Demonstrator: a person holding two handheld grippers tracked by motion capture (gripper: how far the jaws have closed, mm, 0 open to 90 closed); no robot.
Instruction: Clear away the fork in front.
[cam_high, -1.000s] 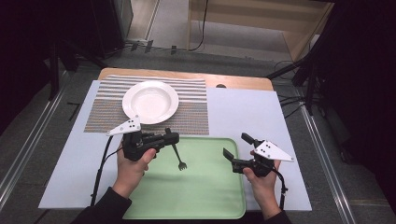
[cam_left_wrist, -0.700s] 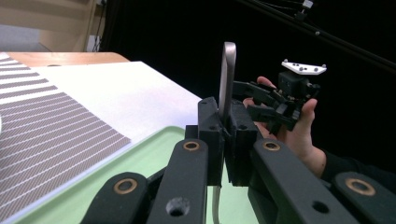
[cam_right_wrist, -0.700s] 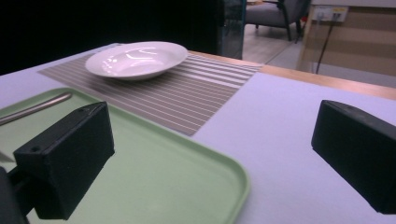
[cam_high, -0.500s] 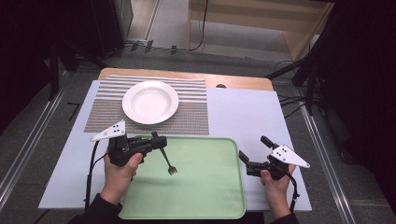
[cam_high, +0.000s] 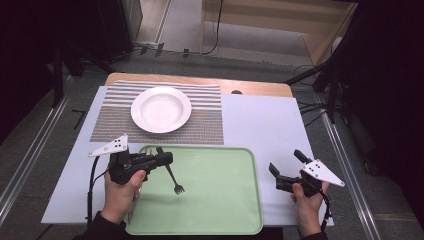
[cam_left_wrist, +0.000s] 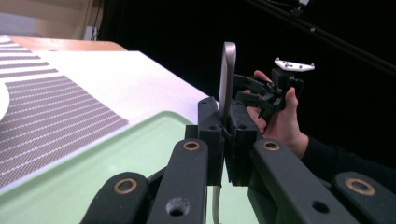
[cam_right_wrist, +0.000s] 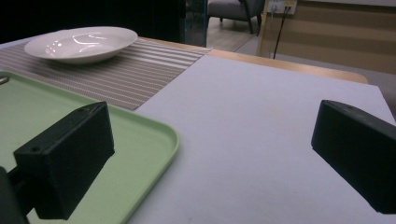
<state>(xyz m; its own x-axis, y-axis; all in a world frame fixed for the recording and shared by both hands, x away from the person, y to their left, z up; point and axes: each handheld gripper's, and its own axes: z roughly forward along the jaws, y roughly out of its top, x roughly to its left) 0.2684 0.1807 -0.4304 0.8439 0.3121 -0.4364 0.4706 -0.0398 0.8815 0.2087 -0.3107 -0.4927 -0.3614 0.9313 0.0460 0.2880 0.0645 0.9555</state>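
We see the fork (cam_high: 172, 176) clamped by its handle in the left claw (cam_high: 161, 159), with its tines pointing down toward the green tray (cam_high: 220, 200); from the high view we cannot tell whether the tines touch the tray or hang just above it. In the left gripper view the fork's handle (cam_left_wrist: 227, 79) stands upright between the two black jaws, which are pressed against it on both sides. The left hand (cam_high: 120, 192) holds that gripper at the tray's left edge. The tray lies on the pale blue surface (cam_high: 260, 125), near the person's side. Beyond the tray, a white plate (cam_high: 161, 109) sits on a striped placemat (cam_high: 205, 117), well apart from the fork. The right claw (cam_high: 285, 170) is off the tray's right edge, over the bare surface, held by the right hand (cam_high: 306, 202). In the right gripper view its jaws stand wide apart with nothing between them.
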